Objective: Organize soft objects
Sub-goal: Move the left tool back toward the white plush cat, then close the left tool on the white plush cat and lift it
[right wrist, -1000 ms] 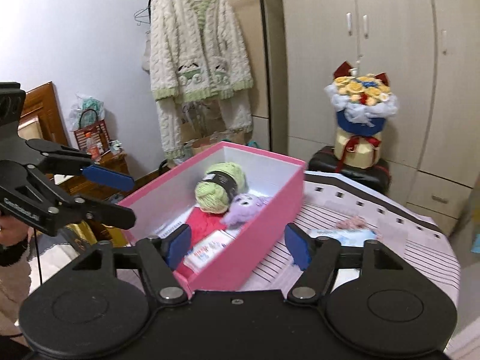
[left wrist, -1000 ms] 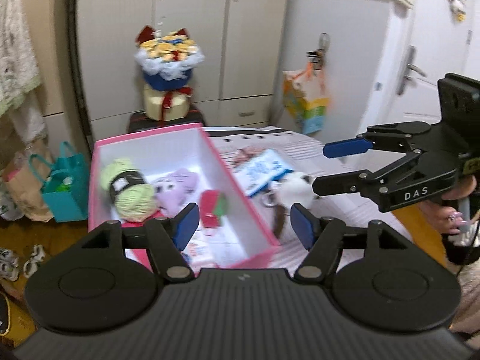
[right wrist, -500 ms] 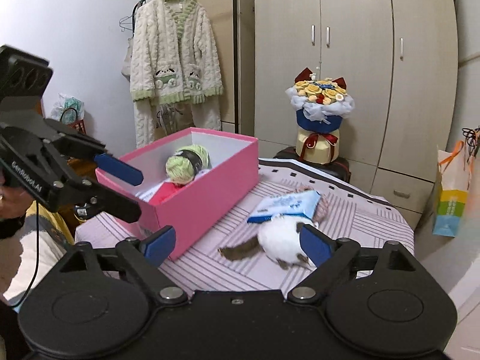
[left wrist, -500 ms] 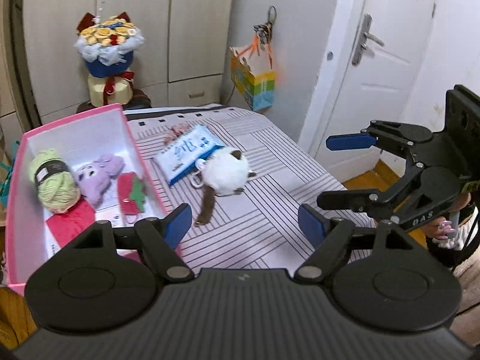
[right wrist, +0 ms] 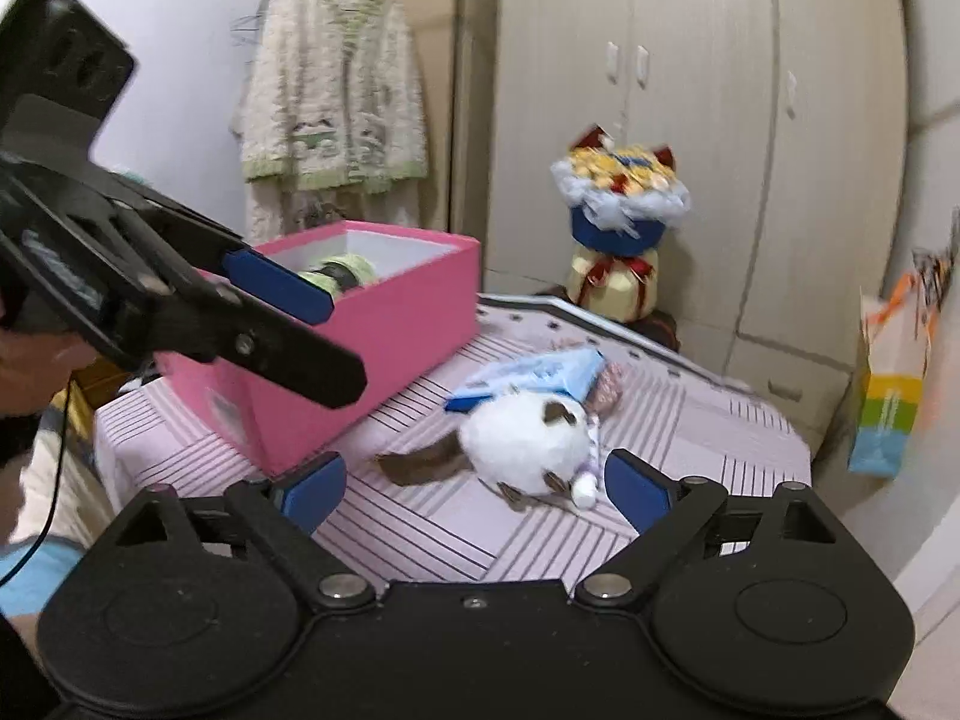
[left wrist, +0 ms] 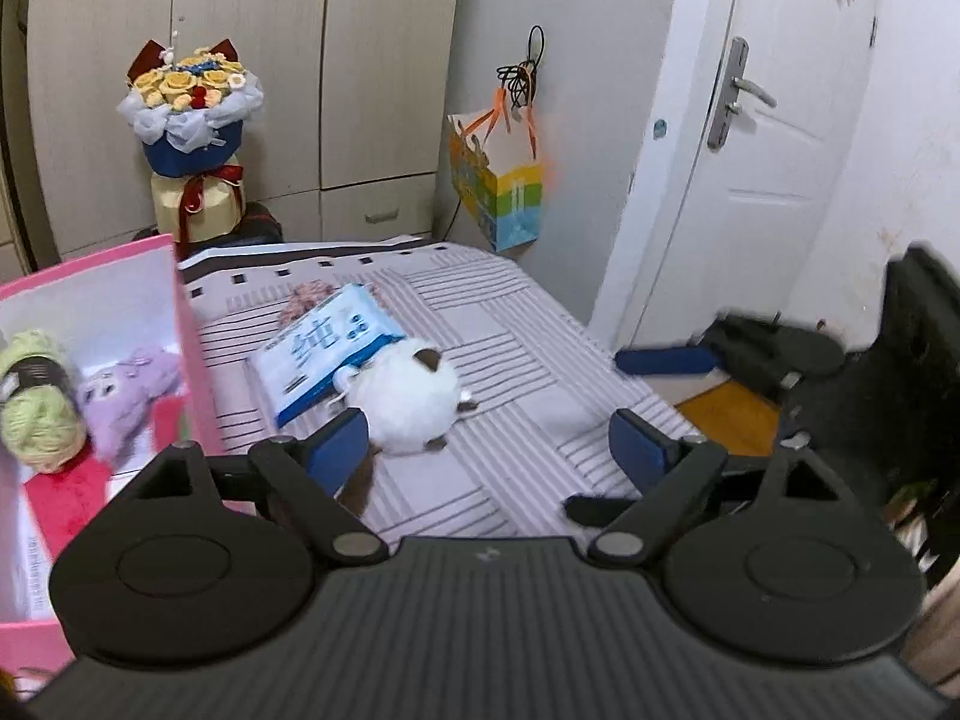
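over the striped table both views have swung off the pink box (right wrist: 384,306) onto the white plush cat (right wrist: 525,441); right gripper (right wrist: 474,483) and left gripper (left wrist: 489,450) both spread wide, empty. likely next pick.

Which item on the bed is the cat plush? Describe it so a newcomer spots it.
On the striped bedspread, right of the pink box, the white cat plush lies against a blue tissue pack. It alone is round, furry, with brown ears and tail.
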{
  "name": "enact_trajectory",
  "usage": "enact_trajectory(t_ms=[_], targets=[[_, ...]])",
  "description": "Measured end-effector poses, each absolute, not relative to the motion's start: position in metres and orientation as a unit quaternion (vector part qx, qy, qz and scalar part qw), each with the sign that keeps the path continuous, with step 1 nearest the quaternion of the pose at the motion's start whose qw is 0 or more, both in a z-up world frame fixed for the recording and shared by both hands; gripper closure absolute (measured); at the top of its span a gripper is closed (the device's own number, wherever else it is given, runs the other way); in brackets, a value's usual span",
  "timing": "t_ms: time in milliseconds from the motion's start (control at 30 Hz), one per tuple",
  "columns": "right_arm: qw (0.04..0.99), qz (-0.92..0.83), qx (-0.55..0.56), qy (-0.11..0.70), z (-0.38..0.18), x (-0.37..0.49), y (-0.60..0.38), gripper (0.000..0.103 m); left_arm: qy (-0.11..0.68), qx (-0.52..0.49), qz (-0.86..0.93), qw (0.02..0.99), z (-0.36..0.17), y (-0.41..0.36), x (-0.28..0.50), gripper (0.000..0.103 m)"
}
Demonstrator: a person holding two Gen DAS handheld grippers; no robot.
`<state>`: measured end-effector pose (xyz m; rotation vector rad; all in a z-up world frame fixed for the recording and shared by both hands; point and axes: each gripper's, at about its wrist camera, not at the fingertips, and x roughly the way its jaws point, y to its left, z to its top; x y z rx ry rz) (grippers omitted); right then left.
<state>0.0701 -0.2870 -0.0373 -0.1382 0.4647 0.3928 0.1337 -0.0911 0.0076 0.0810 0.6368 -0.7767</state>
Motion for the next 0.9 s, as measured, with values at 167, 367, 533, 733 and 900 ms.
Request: enact_trajectory(t_ms=[167,367,533,733,900], targets=[[0.95,0.19,-0.044,0.243,-0.062,0.098,-0.292,0.008,0.32,0.017,-0.354,0.879,-0.012,-0.11,0.157,0.019],[0.952,0.195,-0.041,0.231,-0.083,0.135,-0.291,0.008,0.335,0.012,-0.296,0.894,-0.038,-0.126,0.193,0.021],[0.946,0.198,-0.066,0.248,-0.096,0.167,-0.282,0.008,0.349,0.0,-0.261,0.9,-0.054,-0.135,0.219,0.025],[0.938,0.196,-0.07,0.279,-0.104,0.198,-0.279,0.008,0.374,-0.027,-0.239,0.896,-0.071,-0.135,0.239,0.025],[0.931,0.203,-0.048,0.299,-0.112,0.205,-0.282,0.011,0.386,-0.042,-0.251,0.887,-0.078,-0.135,0.241,0.025]])
